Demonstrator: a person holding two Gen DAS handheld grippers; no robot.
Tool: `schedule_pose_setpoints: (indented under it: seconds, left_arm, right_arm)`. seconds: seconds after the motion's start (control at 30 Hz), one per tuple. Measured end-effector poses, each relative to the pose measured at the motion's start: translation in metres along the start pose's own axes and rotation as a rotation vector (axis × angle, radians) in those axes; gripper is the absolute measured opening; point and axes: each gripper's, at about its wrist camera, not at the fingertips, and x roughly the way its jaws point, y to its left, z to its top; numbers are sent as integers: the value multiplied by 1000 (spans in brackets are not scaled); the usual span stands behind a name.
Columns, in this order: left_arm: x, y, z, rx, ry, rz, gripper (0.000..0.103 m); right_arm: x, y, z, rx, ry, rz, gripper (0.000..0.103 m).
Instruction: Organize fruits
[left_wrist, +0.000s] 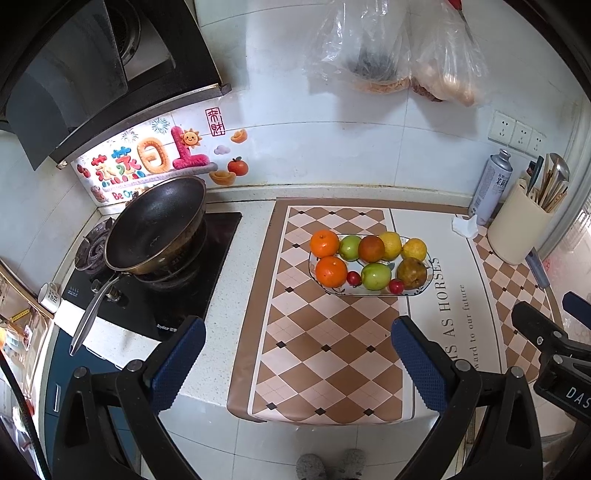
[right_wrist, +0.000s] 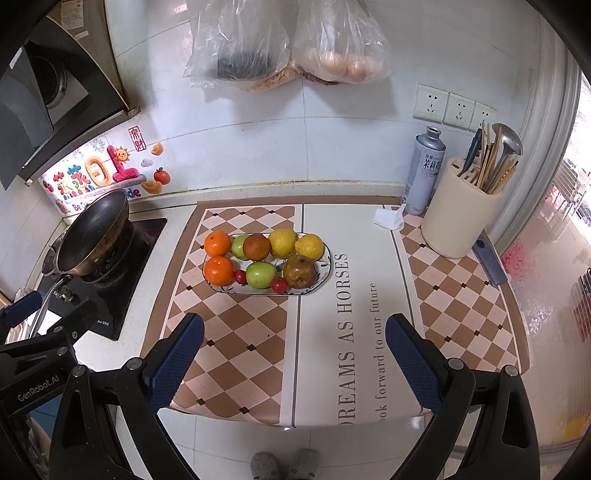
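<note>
step: we judge sorting nearly done or unstarted | fruit plate (left_wrist: 413, 292) at 12 o'clock, fruits rowed | left gripper (left_wrist: 297, 363) and right gripper (right_wrist: 293, 360) both spread, empty | next: we reach forward

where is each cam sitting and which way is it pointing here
Left wrist: on the left gripper, held above the counter's front edge, looking forward and down at the fruit plate and wok; its open blue fingers show, and the right gripper at the right edge.
Right wrist: on the right gripper, further right, facing the same plate and utensil holder; its open fingers and the left gripper show.
Shared: plate of fruit, wok, checkered mat, hanging bags, and grey slippers below.
</note>
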Motion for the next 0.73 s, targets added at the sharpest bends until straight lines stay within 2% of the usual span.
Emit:
schedule_pose_setpoints:
  seconds: [0.73]
  left_arm:
    - [-5, -3, 1, 1, -20, -4, 103]
  right_arm:
    - [-5, -4, 3, -4, -2, 0, 101]
